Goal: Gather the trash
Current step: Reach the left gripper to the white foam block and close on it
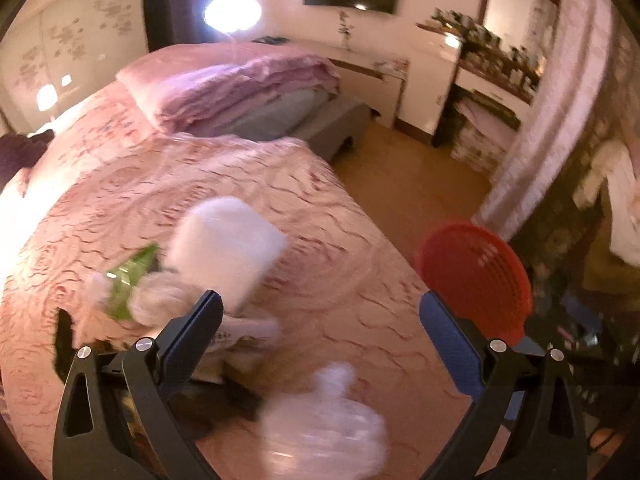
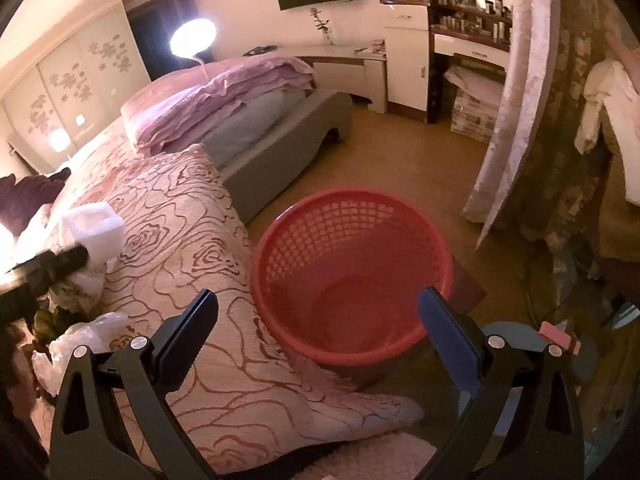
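Note:
Trash lies on the pink rose-patterned bedspread [image 1: 328, 216]: a white foam block [image 1: 228, 248], a green wrapper [image 1: 130, 284], crumpled tissue [image 1: 168, 300] and a clear plastic bag [image 1: 324, 420]. My left gripper [image 1: 320, 316] hovers open above the bed, the plastic bag just below its fingers, nothing held. A red mesh basket [image 2: 352, 272] stands on the floor beside the bed. My right gripper [image 2: 318, 312] is open over the basket's mouth, empty. In the right wrist view the foam block [image 2: 94, 232] and plastic bag [image 2: 76, 344] lie at the left, near the left gripper's dark finger [image 2: 60, 264].
Folded pink quilts [image 2: 224, 96] are piled at the bed's far end. A white desk [image 2: 340, 64], a dressing shelf with bottles [image 2: 460, 4] and a curtain [image 2: 516, 92] line the far wall. Wooden floor [image 2: 400, 160] lies beyond the basket. A black object [image 1: 64, 340] lies on the bed.

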Tool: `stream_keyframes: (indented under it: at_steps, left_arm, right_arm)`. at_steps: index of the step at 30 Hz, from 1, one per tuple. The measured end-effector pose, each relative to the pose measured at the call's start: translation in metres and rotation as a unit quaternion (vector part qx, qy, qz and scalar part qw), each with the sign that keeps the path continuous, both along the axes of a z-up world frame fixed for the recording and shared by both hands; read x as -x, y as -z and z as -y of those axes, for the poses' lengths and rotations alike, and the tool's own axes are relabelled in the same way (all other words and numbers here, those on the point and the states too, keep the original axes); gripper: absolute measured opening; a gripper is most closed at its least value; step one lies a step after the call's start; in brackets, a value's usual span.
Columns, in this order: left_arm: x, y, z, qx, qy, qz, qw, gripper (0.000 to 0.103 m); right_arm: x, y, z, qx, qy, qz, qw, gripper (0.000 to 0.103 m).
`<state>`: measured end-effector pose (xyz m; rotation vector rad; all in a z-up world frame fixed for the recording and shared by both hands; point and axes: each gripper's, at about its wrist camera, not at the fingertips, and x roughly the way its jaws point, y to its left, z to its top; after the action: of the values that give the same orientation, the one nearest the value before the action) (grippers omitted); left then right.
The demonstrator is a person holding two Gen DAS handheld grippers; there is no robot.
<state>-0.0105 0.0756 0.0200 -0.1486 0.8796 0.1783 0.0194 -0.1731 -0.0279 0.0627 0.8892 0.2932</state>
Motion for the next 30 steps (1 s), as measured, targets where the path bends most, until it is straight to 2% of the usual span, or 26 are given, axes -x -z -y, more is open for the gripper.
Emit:
stream_keyframes:
  at_steps: [4, 7, 18, 20, 24, 28, 30]
  left_arm:
    - [-0.004, -0.018, -0.03, 0.008, -0.029, 0.02, 0.9993, 0.095]
    - [-0.013, -0.024, -0.043, 0.018, -0.033, 0.028, 0.9989, 0.095]
    - [-0.06, 0.003, -0.072, 0.05, -0.026, -0.021, 0.9982, 0.094]
    - [-0.063, 0.01, -0.076, 0.063, -0.026, -0.028, 0.9973, 0.088]
    - [-0.065, 0.015, -0.077, 0.04, -0.026, -0.029, 0.9984, 0.085]
    - [-0.067, 0.011, -0.081, 0.024, -0.025, -0.016, 0.9993, 0.064]
    - [-0.069, 0.011, -0.082, 0.026, -0.022, -0.015, 0.9993, 0.064]
  right_arm:
    - [-0.001, 0.0, -0.006, -0.001, -0.006, -0.001, 1.0, 0.097]
    - [-0.001, 0.002, -0.007, -0.001, -0.008, -0.003, 1.0, 0.097]
    - [-0.006, 0.007, -0.007, -0.002, -0.003, -0.014, 1.0, 0.097]
    - [-0.007, 0.01, -0.007, -0.003, -0.003, -0.018, 1.0, 0.097]
    - [-0.01, 0.013, -0.008, -0.003, -0.005, -0.024, 1.0, 0.097]
    - [-0.012, 0.016, -0.01, -0.002, -0.006, -0.03, 1.0, 0.097]
    - [-0.013, 0.018, -0.012, -0.002, -0.009, -0.033, 0.999, 0.097]
